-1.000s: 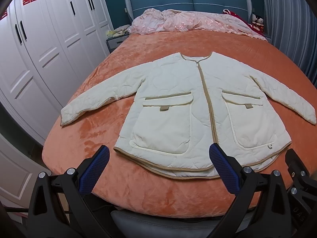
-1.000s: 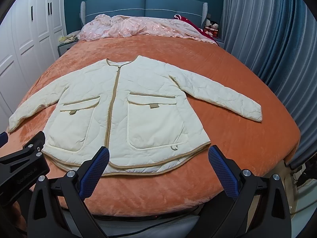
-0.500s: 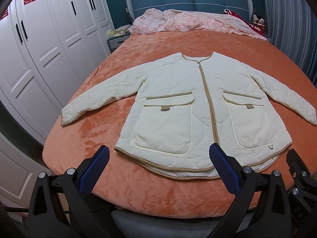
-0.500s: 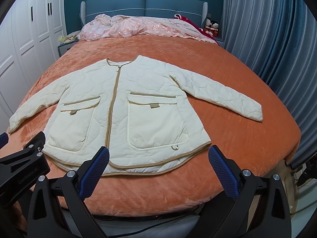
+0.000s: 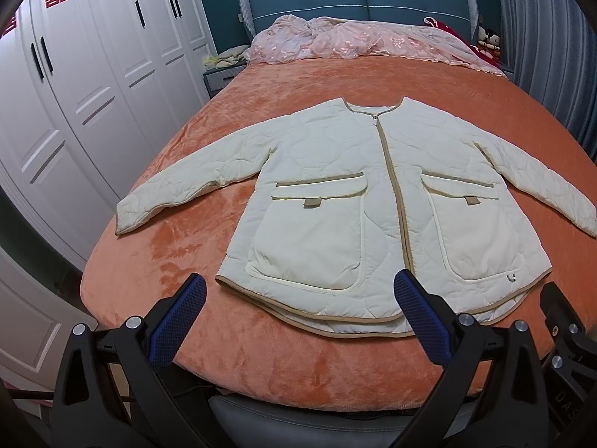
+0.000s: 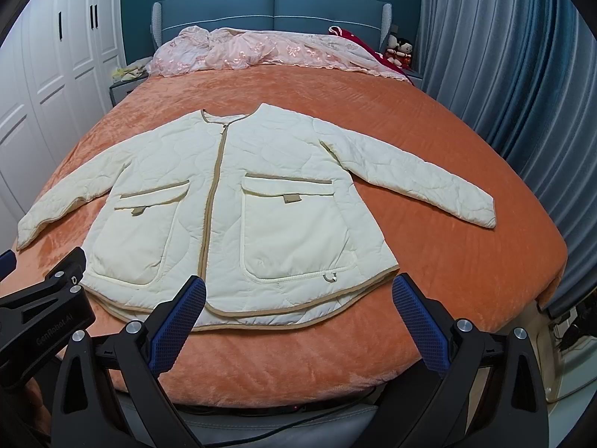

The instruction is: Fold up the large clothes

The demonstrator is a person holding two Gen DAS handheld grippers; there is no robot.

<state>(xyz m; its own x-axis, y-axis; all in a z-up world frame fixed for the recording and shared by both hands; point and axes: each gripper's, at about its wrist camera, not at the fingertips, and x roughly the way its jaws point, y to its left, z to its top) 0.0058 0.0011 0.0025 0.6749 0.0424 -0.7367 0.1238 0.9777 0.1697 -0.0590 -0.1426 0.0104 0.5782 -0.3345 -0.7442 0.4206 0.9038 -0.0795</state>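
Lying flat and face up on the orange bed [image 5: 156, 254], the cream jacket [image 5: 335, 194] is zipped, both sleeves spread out to the sides, hem toward the foot of the bed. Behind it, by the blue headboard [image 6: 272, 3], a pink lace blanket [image 6: 261, 50] is heaped with a red cloth [image 6: 354, 37] beside it. Two small dolls [image 6: 399, 50] sit by the curtain [image 6: 503, 56], and a low nightstand [image 5: 220, 76] stands next to the white wardrobe [image 5: 74, 93]. Nothing lies between the claws and the jacket. The left claw [image 5: 298, 317] hangs released over the hem, empty, fingers wide apart. The right claw [image 6: 298, 317] is likewise spread and empty above the hem, close beside the left.
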